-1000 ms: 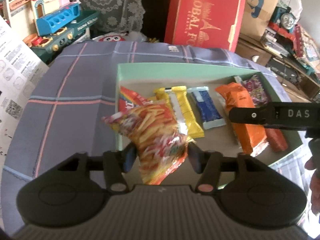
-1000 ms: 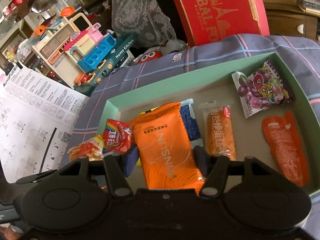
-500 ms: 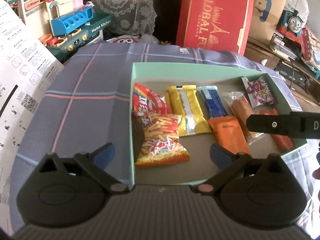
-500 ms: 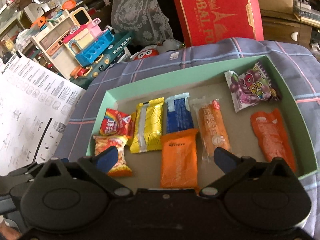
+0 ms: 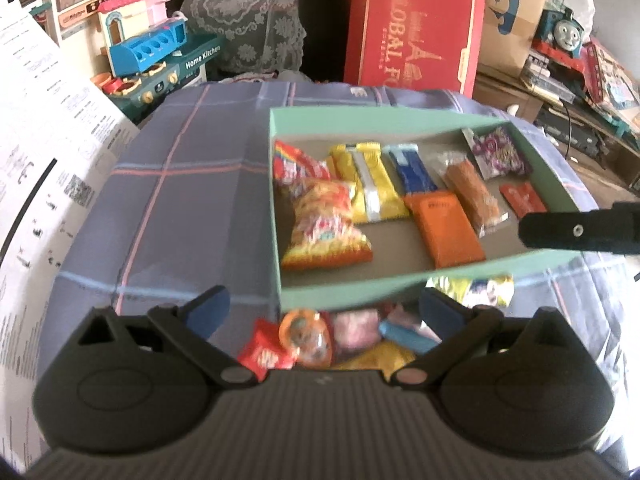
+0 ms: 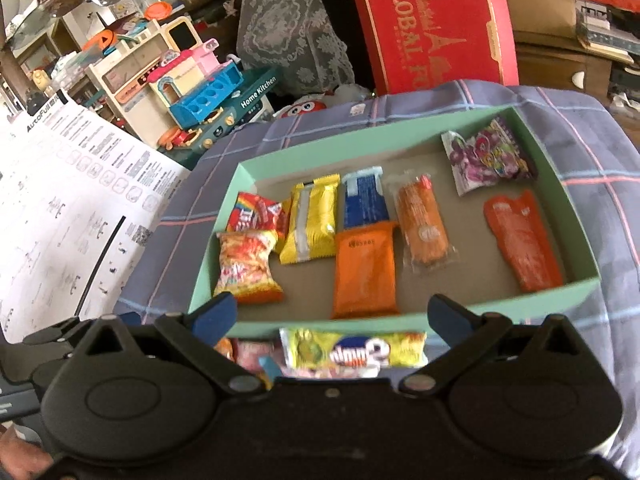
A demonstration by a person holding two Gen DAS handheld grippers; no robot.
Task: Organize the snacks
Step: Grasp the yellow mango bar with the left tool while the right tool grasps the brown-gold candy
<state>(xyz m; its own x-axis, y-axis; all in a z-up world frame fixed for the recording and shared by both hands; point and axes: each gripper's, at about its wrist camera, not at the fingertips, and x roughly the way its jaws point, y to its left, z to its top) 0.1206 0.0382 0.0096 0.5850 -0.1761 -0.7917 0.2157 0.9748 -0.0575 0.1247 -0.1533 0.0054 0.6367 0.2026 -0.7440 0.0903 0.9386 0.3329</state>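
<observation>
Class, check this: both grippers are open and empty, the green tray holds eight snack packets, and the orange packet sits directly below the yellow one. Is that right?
One error: the orange packet sits directly below the blue packet, not the yellow packet, as the right wrist view shows. The left gripper and right gripper are open and empty, and the green tray holds eight packets.

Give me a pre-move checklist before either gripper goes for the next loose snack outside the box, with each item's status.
1. Left gripper open and empty: ok.
2. Right gripper open and empty: ok.
3. Fries packet and orange packet lie released inside the green box: ok.
4. Bare floor left in the box for more snacks: ok, a patch between the wafer packet and the flat orange pouch.
5. Loose snacks within view: ok, the yellow wrapper lies on the cloth at the box's near wall.
6. Loose pile sorted enough to grip one item: cannot tell, blurred and overlapping.
</observation>
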